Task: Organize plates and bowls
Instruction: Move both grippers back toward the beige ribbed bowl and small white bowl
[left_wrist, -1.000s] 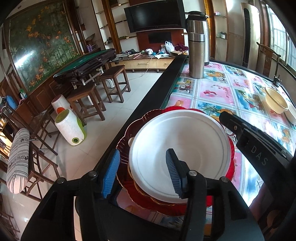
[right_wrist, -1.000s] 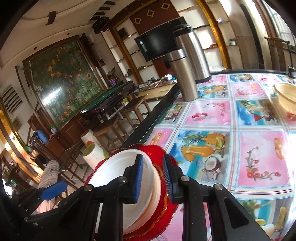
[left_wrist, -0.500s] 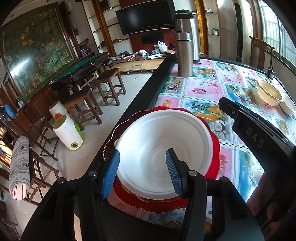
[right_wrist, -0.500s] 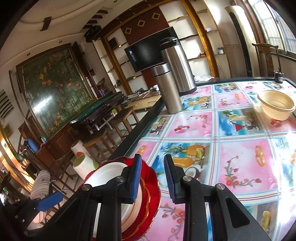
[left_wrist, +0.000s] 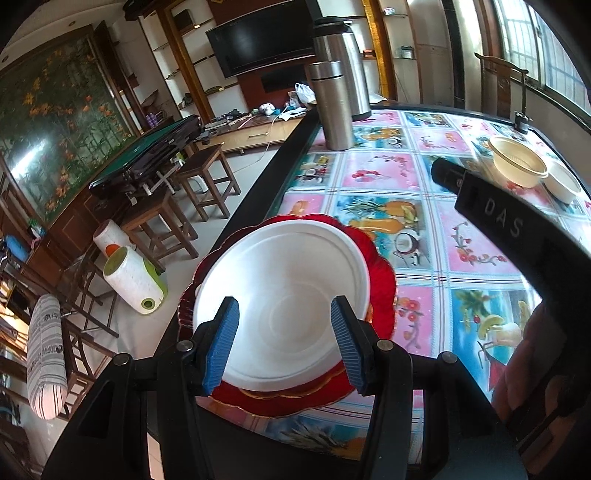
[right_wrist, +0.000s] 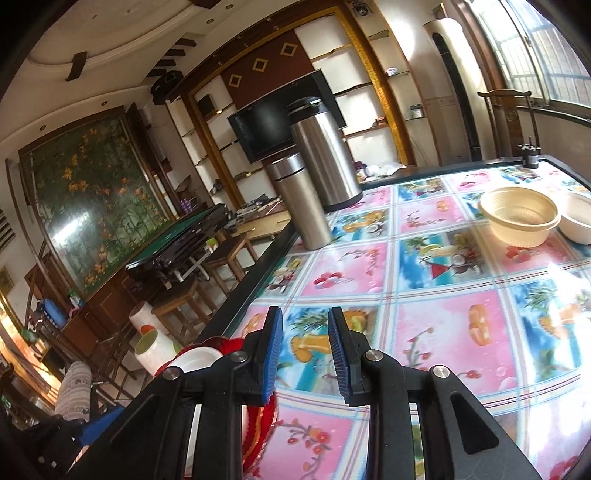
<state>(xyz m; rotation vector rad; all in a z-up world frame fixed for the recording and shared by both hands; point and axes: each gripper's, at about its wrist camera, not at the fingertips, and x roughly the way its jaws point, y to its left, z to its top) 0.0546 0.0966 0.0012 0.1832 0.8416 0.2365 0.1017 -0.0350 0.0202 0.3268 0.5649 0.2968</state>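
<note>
The right gripper (right_wrist: 304, 350) has let go of the stack (left_wrist: 288, 310) (lower centre), jaws parted; the left gripper (left_wrist: 284, 341) is released too, so the bowls (right_wrist: 519, 221) come next.

In the right wrist view, the right tool (right_wrist: 305, 352) covers most of the red plate (right_wrist: 258, 435) and the white bowl (right_wrist: 194, 360). The second pale bowl (right_wrist: 578, 221) runs off the right edge. In the left wrist view, the right tool's body hides part of the tabletop (left_wrist: 476, 251).
</note>
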